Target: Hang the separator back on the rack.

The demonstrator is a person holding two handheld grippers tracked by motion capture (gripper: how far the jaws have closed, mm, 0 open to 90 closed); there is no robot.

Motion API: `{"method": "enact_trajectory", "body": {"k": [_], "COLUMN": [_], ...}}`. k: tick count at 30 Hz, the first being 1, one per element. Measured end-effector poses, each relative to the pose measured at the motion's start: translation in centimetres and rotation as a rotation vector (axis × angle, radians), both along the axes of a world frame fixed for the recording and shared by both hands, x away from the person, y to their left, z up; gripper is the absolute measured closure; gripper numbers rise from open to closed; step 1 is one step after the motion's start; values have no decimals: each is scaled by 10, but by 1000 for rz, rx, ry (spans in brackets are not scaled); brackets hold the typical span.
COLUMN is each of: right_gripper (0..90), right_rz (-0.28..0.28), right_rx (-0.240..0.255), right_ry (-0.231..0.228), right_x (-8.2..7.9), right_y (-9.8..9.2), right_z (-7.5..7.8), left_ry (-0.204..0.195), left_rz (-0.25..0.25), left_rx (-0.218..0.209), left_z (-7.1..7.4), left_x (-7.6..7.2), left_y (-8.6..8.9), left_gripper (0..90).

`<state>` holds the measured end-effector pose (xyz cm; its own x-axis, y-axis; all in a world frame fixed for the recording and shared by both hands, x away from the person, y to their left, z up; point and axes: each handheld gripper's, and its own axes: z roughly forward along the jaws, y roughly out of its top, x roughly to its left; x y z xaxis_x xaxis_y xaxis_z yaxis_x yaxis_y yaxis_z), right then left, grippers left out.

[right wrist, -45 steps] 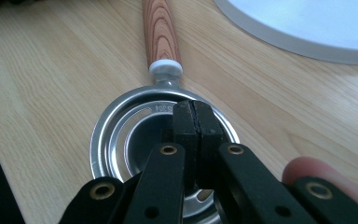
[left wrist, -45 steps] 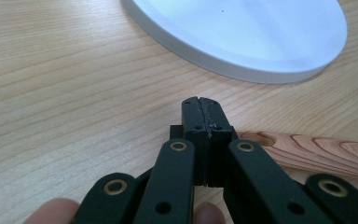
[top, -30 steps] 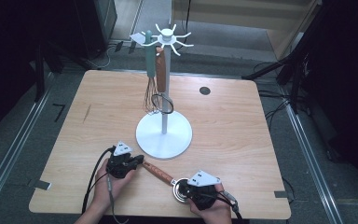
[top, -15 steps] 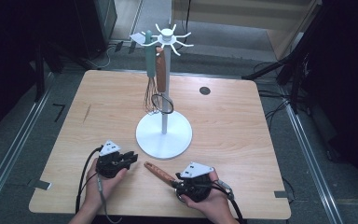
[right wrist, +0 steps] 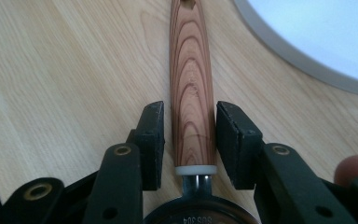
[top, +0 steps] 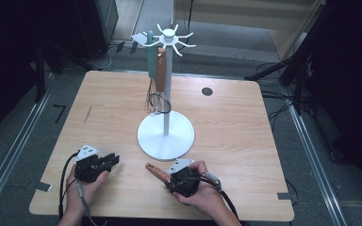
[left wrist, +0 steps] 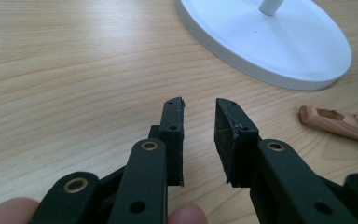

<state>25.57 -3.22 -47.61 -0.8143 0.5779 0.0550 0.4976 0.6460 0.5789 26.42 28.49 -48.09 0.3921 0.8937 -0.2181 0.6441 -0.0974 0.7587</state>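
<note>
Wooden-handled utensil [right wrist: 192, 84] lies between the right gripper's [right wrist: 189, 140] slightly parted jaws, unclamped; white stand base [top: 165, 136] just beside; left gripper [left wrist: 199, 135] empty, ajar.

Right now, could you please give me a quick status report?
Left tongs open, empty. Right tongs open astride wooden-handled utensil, small gaps either side. Utensil flat on table, beside white stand base. Nothing in the way.

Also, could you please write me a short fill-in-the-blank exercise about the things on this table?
1. The wooden-handled utensil lies flat on the ___.
2. The round base of the stand is ___ in colour.
3. The wire whisk ___ from the stand's top.

Missing words: table; white; hangs.
</note>
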Motion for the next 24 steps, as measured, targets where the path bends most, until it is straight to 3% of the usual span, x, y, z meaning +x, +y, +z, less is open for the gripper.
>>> {"method": "enact_trajectory", "body": {"k": [2,8,16,21,24], "right_gripper": [688,696,695,669,625], "right_rz": [10,11,9,19,49], "right_rx": [-19,-23,-53,-124,-201], "right_ry": [0,11,34,57,79], "right_x": [1,1,3,5,7], "right_y": [1,-1,-23,-20,-11], "right_z": [-2,-1,1,7,9], "left_ry": [1,-3,-3,-2,-2], "left_rz": [8,22,47,61,66], "left_rx": [-2,-8,-18,-23,-22], "left_z": [0,0,-1,-2,-2], "left_x": [-1,-2,-1,-1,-1], "left_y": [2,10,26,30,31], "left_gripper": [734,721,674,669,669]}}
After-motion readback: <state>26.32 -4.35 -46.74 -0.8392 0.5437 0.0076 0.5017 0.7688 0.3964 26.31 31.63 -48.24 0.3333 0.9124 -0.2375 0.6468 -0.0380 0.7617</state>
